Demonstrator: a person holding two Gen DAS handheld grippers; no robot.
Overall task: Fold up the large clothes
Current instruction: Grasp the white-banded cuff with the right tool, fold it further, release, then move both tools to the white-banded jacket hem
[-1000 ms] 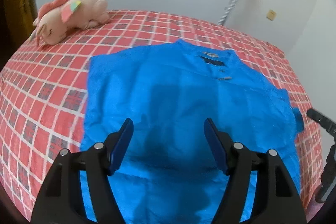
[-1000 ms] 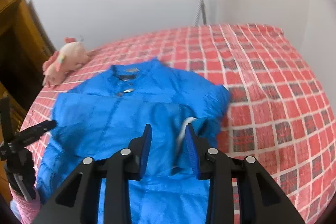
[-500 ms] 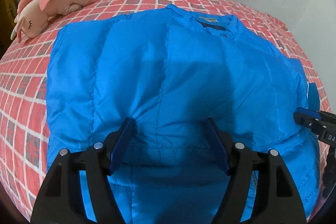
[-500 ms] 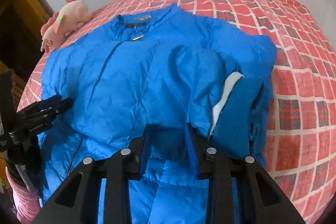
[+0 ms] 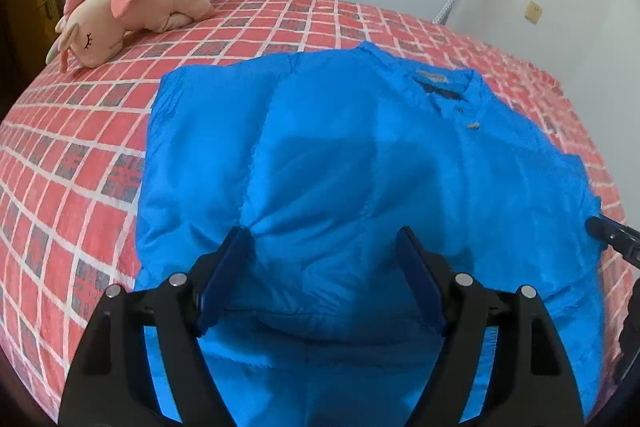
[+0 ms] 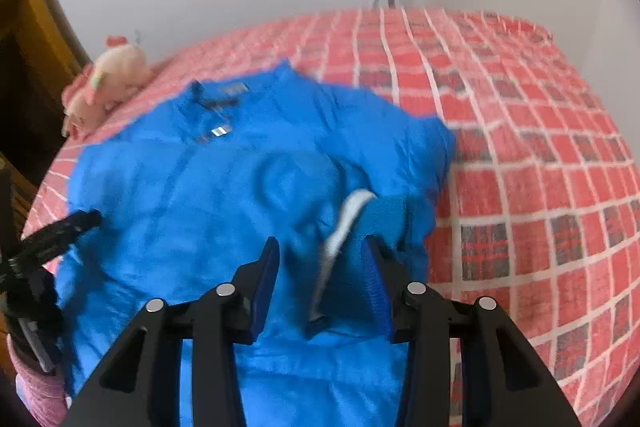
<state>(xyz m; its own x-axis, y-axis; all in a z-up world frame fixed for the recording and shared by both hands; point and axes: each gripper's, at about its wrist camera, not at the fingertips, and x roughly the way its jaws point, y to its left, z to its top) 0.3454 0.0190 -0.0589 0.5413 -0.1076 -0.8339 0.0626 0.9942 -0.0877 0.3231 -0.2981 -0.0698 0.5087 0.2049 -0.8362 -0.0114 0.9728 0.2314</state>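
My left gripper (image 5: 320, 247) jaws just widening over jacket (image 5: 360, 155); right gripper (image 6: 320, 259) loosening, cuff between, contact blurred.

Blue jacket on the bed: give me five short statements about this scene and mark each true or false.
1. The blue jacket lies on a red checked bedspread. True.
2. The plush toy rests on top of the jacket. False: it lies apart from it, near the wall.
3. The jacket's collar points toward the wall. True.
4. The jacket's right sleeve is spread flat beside it. False: its white-edged cuff is folded onto the body.
5. The left gripper stands wide open over the jacket. True.
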